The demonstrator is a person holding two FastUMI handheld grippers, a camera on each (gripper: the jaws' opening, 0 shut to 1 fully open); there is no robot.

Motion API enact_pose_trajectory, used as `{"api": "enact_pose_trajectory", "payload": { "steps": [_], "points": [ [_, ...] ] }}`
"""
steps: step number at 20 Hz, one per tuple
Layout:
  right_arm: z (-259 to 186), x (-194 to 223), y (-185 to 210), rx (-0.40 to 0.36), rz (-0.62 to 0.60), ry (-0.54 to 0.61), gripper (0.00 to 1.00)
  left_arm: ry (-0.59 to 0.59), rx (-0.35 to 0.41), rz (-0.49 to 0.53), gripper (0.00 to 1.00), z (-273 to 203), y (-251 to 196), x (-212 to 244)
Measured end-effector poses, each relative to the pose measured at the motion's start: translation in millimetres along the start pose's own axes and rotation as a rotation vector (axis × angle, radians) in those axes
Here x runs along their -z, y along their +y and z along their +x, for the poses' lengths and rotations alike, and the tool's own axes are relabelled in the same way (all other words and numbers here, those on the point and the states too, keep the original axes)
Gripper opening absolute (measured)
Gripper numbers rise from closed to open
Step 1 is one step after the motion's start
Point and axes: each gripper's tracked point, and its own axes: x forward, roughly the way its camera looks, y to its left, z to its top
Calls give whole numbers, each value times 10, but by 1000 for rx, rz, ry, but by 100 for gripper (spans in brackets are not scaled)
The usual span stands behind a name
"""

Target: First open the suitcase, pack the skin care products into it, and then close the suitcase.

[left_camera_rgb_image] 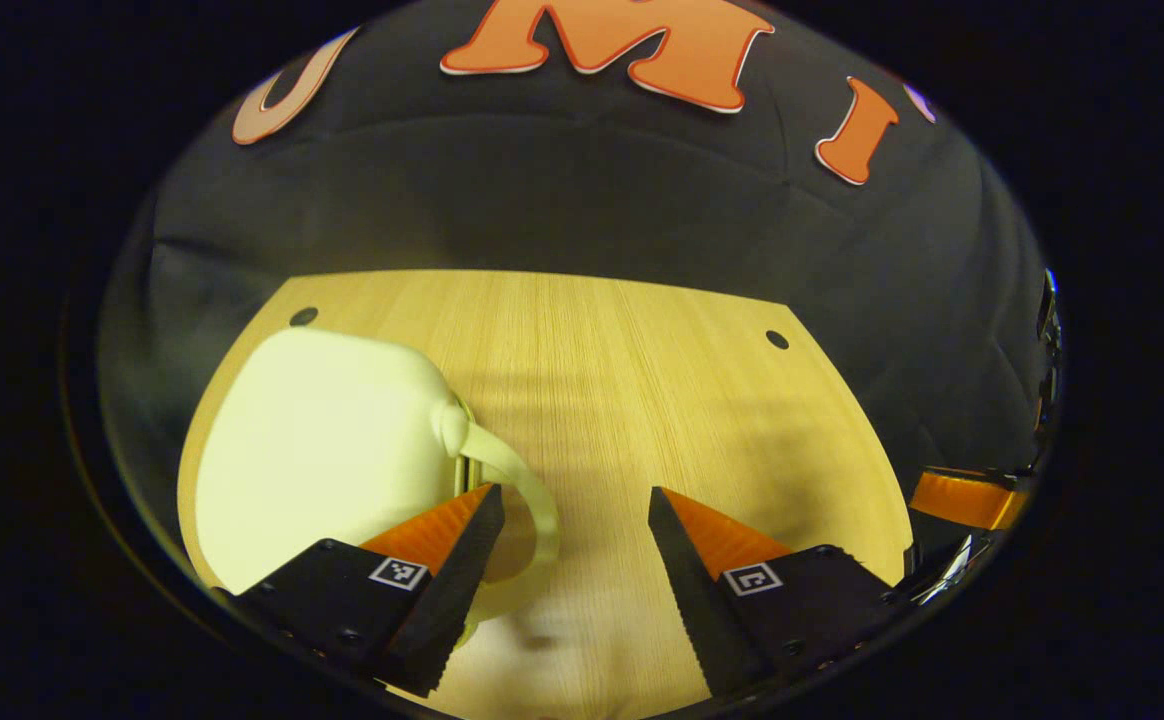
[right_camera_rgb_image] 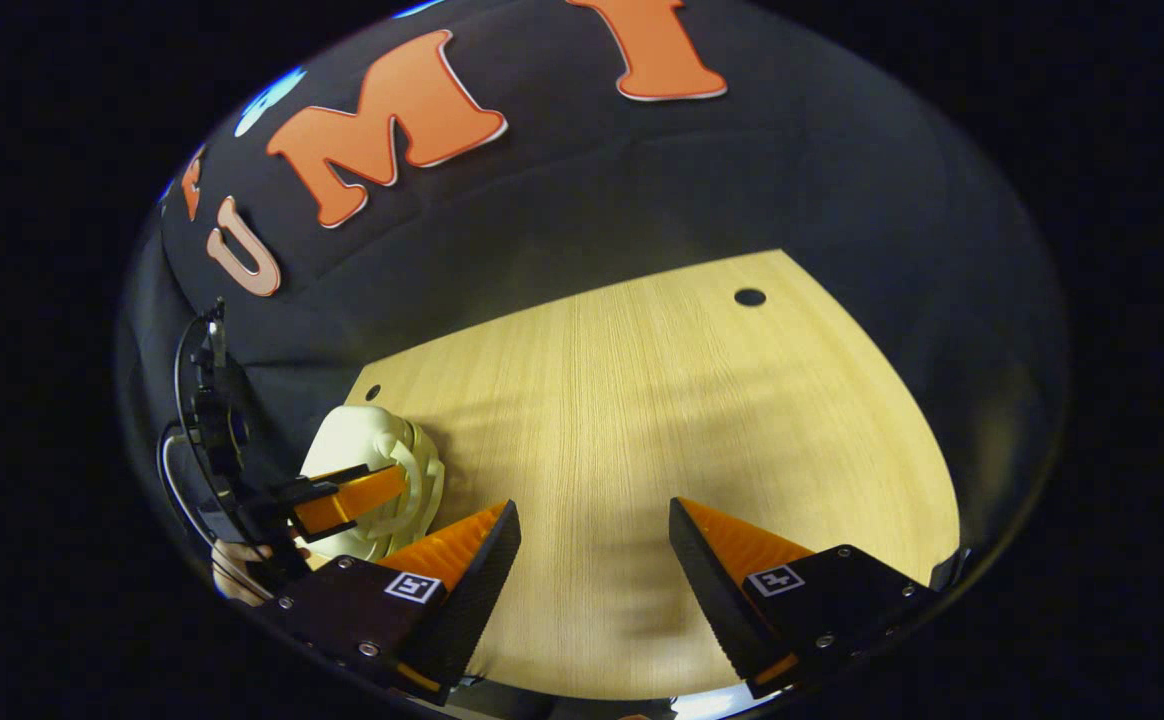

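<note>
One cream suitcase (left_camera_rgb_image: 327,450) lies closed on the wooden table (left_camera_rgb_image: 642,380) — two grippers, left gripper (left_camera_rgb_image: 572,560) and right gripper (right_camera_rgb_image: 592,570), both spread, pinching nothing.

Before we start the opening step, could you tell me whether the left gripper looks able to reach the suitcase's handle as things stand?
Probably yes: the left gripper is open, and the handle of the suitcase curves unobstructed just beyond one fingertip.

The left gripper view looks down close over the wooden table (left_camera_rgb_image: 642,400), the cream suitcase (left_camera_rgb_image: 322,450) at lower left. The right gripper view, farther off, shares that suitcase (right_camera_rgb_image: 367,450) and table (right_camera_rgb_image: 662,400), seeing the left gripper (right_camera_rgb_image: 342,500) at lower left
</note>
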Motion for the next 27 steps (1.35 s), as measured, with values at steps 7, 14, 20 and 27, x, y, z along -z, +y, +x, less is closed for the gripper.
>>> {"api": "enact_pose_trajectory", "payload": {
  "steps": [7, 14, 20, 27],
  "points": [
    [-495, -876, 417, 36, -160, -404, 95, -427, -113, 70, 99, -1220, 243, -996],
    [-1116, -992, 769, 39, -210, -673, 95, -672, -190, 22, 98, -1752, 349, -1132],
    [-1290, -731, 956, 96, -298, -710, 95, -734, -276, 102, 98, -1986, 300, -1191],
    [-1197, -619, 1000, 86, -264, -681, 100, -768, -205, 94, 98, -2119, 330, -1168]
  ]
}}
